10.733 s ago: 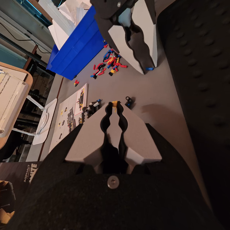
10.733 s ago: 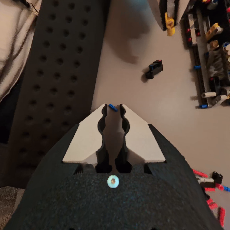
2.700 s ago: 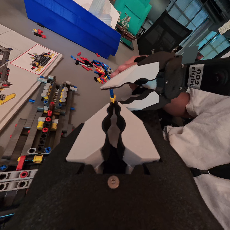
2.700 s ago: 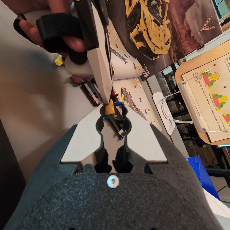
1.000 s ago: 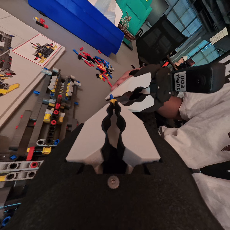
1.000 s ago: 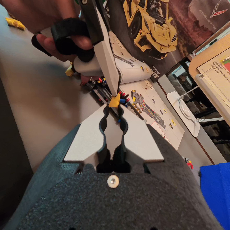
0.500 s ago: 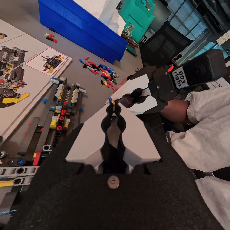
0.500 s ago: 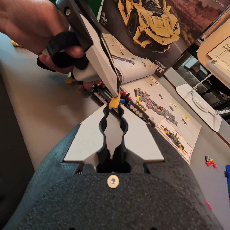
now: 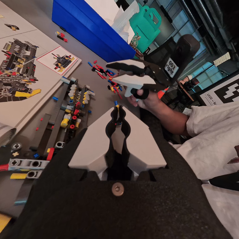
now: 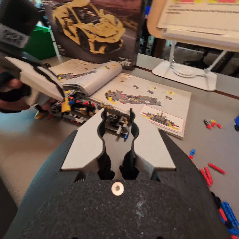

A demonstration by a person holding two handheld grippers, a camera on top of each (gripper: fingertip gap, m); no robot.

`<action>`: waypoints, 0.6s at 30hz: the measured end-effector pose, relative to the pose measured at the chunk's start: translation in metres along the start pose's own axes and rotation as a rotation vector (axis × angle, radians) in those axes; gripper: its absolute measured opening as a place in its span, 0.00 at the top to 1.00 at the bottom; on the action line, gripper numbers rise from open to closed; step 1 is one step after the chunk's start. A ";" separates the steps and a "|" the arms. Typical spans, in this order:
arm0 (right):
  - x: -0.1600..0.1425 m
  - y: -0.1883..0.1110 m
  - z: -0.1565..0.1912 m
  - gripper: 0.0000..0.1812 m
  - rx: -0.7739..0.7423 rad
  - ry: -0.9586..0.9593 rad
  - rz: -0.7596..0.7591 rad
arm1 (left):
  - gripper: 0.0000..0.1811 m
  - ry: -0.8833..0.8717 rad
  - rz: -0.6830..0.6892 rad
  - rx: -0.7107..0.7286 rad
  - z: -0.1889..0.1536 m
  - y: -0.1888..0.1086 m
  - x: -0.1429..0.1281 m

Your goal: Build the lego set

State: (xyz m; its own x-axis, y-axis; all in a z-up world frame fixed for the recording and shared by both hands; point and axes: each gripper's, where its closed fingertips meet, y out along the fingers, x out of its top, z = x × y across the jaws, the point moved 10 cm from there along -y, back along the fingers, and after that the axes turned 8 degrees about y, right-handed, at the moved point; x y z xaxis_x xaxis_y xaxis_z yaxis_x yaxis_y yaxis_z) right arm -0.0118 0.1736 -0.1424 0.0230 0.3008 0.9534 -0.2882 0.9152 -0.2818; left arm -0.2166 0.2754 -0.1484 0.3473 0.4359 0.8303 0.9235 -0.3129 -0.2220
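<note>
My left gripper (image 9: 117,108) is shut on a small yellow connector (image 9: 117,106) with a blue pin (image 9: 115,103) sticking out of its top, held above the table. In the right wrist view the left gripper (image 10: 63,99) is at the left, with the yellow connector (image 10: 66,106) and blue pin (image 10: 71,102) just over the long dark lego chassis (image 10: 89,113). My right gripper (image 10: 117,111) is open and empty, a short way back from the connector. It also shows in the left wrist view (image 9: 109,73), held in a hand. The chassis (image 9: 72,109) lies left of my left gripper.
An open instruction booklet (image 9: 25,67) lies left of the chassis, with a blue bin (image 9: 90,29) behind it. A pile of loose red, blue and yellow pins (image 9: 111,80) lies past the right gripper. The set's box (image 10: 97,29) and a white stand base (image 10: 185,75) stand at the table's far side.
My right gripper has opened, let go of the blue pin and drawn back from the connector. The pin stays in the yellow connector in my left gripper.
</note>
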 end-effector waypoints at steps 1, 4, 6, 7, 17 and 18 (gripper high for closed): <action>0.000 0.000 -0.006 0.81 -0.018 0.034 0.002 | 1.00 0.005 0.002 0.006 0.000 0.000 0.000; 0.000 -0.002 -0.015 0.82 0.029 0.139 -0.014 | 0.99 0.016 0.010 0.016 0.000 0.000 0.000; 0.001 -0.004 -0.017 0.82 0.047 0.174 -0.028 | 1.00 0.021 0.016 0.021 -0.001 0.001 0.000; 0.001 -0.004 -0.017 0.83 0.053 0.175 -0.032 | 1.00 0.022 0.017 0.020 -0.001 0.001 -0.001; -0.003 0.002 -0.004 0.89 0.047 0.024 0.015 | 1.00 0.019 0.011 0.011 -0.002 0.001 0.000; -0.003 0.001 -0.003 0.89 0.041 0.019 0.014 | 1.00 0.020 0.011 0.011 -0.002 0.001 0.000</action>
State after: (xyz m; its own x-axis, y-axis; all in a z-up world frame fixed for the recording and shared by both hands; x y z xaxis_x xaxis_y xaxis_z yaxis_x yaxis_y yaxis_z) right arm -0.0090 0.1748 -0.1460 0.0368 0.3187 0.9471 -0.3274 0.8993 -0.2899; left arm -0.2160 0.2733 -0.1474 0.3547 0.4154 0.8376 0.9211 -0.3089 -0.2369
